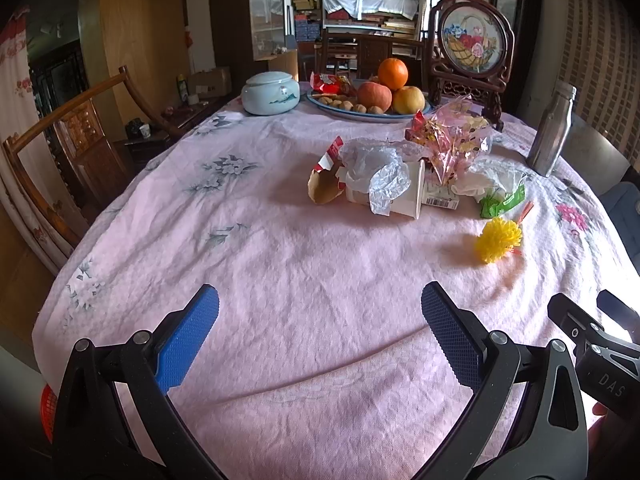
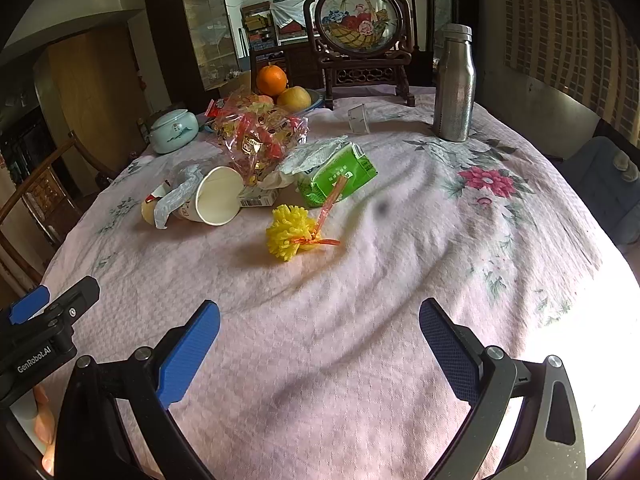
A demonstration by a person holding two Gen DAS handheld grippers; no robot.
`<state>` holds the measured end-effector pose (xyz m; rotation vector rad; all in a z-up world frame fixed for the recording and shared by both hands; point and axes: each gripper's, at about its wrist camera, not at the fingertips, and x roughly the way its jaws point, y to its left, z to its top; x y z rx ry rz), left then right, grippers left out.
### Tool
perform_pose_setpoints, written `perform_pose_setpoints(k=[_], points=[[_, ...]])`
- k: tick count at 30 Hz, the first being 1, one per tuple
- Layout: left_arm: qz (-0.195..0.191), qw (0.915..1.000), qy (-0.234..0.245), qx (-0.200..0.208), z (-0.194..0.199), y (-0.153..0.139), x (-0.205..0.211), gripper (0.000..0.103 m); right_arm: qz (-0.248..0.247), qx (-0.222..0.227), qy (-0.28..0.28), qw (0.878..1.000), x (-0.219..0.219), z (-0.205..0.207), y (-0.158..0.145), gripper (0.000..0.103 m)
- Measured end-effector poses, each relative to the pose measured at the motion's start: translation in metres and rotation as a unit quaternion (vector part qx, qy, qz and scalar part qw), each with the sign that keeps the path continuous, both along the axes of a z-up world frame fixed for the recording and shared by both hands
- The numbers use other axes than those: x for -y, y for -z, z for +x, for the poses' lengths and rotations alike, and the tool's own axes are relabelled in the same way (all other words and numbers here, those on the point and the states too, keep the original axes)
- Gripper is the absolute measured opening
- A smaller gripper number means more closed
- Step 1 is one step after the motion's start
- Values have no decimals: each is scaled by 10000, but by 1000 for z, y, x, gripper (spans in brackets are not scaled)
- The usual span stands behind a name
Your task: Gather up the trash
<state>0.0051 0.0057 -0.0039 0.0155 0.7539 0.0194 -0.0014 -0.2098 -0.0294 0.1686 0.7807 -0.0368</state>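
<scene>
1. Trash pile [image 1: 404, 176] lies on the pink tablecloth [image 1: 280, 280] past the middle of the table, at about 1 o'clock from the left claw [image 1: 320, 332] and 11 o'clock from the right claw [image 2: 320, 344].
2. Pile contents: a tipped white paper cup [image 2: 216, 196] with crumpled plastic [image 1: 384, 184] draped over it, a crinkled clear candy bag [image 2: 256, 140], a green tissue pack [image 2: 336, 172] and a yellow pompom [image 2: 288, 232] with an orange tie, lying just nearer than the rest.
3. Room: the cloth is quilted, printed with flowers. At the far edge stand a fruit plate [image 1: 320, 105], a pale lidded jar [image 1: 271, 93], a steel bottle [image 2: 454, 84] and a carved round screen [image 2: 360, 24]. A wooden chair [image 1: 60, 148] stands at 9 o'clock.
4. Left claw: jaws spread wide, holding nothing, above bare cloth.
5. Right claw: jaws spread wide, holding nothing, likewise above bare cloth. Both have blue textured pads [image 2: 188, 356] on black arms.
</scene>
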Motion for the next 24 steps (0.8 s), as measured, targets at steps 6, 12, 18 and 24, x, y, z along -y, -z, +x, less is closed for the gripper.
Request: perform_pose_setpoints(k=[6,12,18,24], points=[[0,10000,12,3,0,0,0,97,-21,-7,-33,10000,-2,1,0,98],[11,10000,22,8,1,0,1,97,-35,4,-40,10000,-3,2,-1,98],[5,10000,33,11,2,-2,1,97,-44,0,-54,10000,-3,4,-4,98],[-1,10000,38,10,3,-3,1,97,-48,9,-52,10000,-3,3,-4,98]])
